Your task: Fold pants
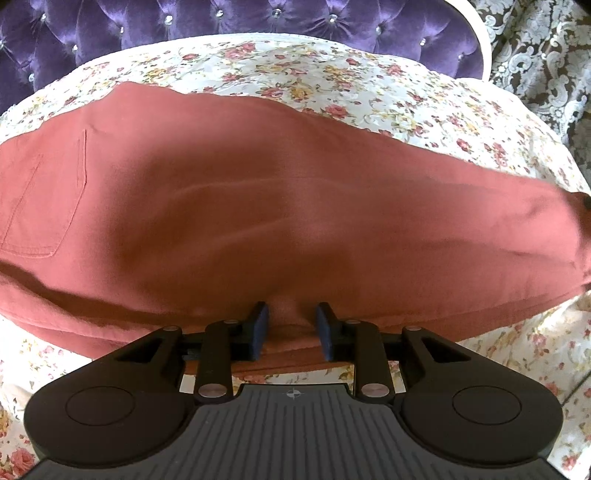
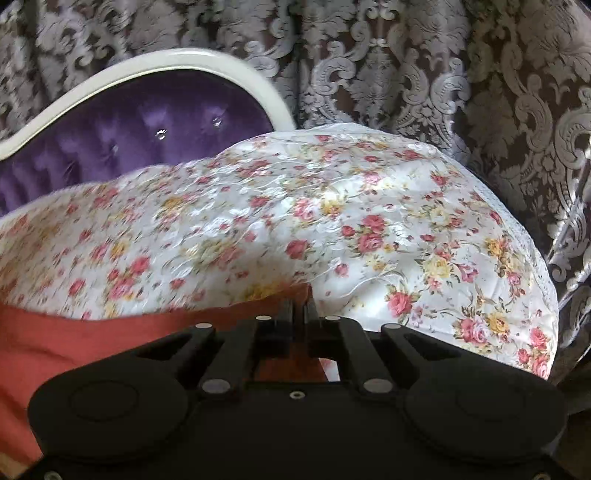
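Rust-red pants (image 1: 280, 206) lie flat across a floral bedspread (image 1: 332, 74), with a back pocket (image 1: 40, 206) at the left. My left gripper (image 1: 291, 325) is open at the pants' near edge, its blue pads (image 1: 260, 325) on either side of a small bump of fabric. In the right wrist view my right gripper (image 2: 299, 310) is shut on the pants (image 2: 92, 339), pinching a corner of the red cloth, which trails off to the lower left.
A purple tufted headboard (image 1: 221, 26) with a white frame (image 2: 155, 62) stands behind the bed. A patterned damask curtain (image 2: 461, 92) hangs at the back and right. The bedspread (image 2: 369, 229) slopes down at the right edge.
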Demonstrator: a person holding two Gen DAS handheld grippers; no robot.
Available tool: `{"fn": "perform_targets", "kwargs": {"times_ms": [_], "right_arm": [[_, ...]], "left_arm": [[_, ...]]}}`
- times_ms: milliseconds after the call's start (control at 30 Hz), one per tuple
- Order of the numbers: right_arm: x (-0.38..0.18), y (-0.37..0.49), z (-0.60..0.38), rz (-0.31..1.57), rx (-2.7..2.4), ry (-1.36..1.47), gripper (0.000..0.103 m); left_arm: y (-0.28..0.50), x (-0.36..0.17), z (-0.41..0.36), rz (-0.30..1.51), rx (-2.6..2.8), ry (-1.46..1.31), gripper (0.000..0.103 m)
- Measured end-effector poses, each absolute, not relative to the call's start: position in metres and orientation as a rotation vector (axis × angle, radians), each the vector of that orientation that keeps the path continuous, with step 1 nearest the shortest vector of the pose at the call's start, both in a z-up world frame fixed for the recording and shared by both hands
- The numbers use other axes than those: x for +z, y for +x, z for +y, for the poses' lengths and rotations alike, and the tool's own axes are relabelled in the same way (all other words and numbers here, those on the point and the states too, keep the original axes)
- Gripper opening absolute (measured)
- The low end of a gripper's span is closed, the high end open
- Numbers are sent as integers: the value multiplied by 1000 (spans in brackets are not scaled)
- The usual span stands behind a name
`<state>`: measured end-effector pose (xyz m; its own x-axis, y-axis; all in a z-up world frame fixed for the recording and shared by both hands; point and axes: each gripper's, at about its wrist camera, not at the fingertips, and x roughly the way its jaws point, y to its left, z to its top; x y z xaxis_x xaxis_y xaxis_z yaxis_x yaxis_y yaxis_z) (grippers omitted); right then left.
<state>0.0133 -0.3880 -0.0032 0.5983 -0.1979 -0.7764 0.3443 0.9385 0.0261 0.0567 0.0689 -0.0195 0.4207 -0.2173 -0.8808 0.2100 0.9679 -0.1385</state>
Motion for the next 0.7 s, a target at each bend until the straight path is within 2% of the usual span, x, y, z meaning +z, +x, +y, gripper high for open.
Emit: {"fn": "perform_targets", "kwargs": {"times_ms": [67,133,167,200,267,533,700], "right_arm": [[-19,20,-391,963,-342,196,10],[-21,20,-390,967,-366,196,14],[-17,18,-388,964,-394,191,21],[-12,17,-386,951,-424,181,36],[5,13,-376,884,-460,140,47],[55,38,-290,762,-62,182,47],[50,88,-195,788,265,125,47]], "left_arm": [[54,-20,67,1109,-274,12,29],[52,-20,68,1118,-283,24,29],[51,-21,70,1128,-289,24,29],[51,-21,72,1136,-293,18,29],[50,-19,80,1156,-297,-14,29],[72,27,121,1017,-189,-76,33],[112,14,147,1007,-18,-102,33]]}}
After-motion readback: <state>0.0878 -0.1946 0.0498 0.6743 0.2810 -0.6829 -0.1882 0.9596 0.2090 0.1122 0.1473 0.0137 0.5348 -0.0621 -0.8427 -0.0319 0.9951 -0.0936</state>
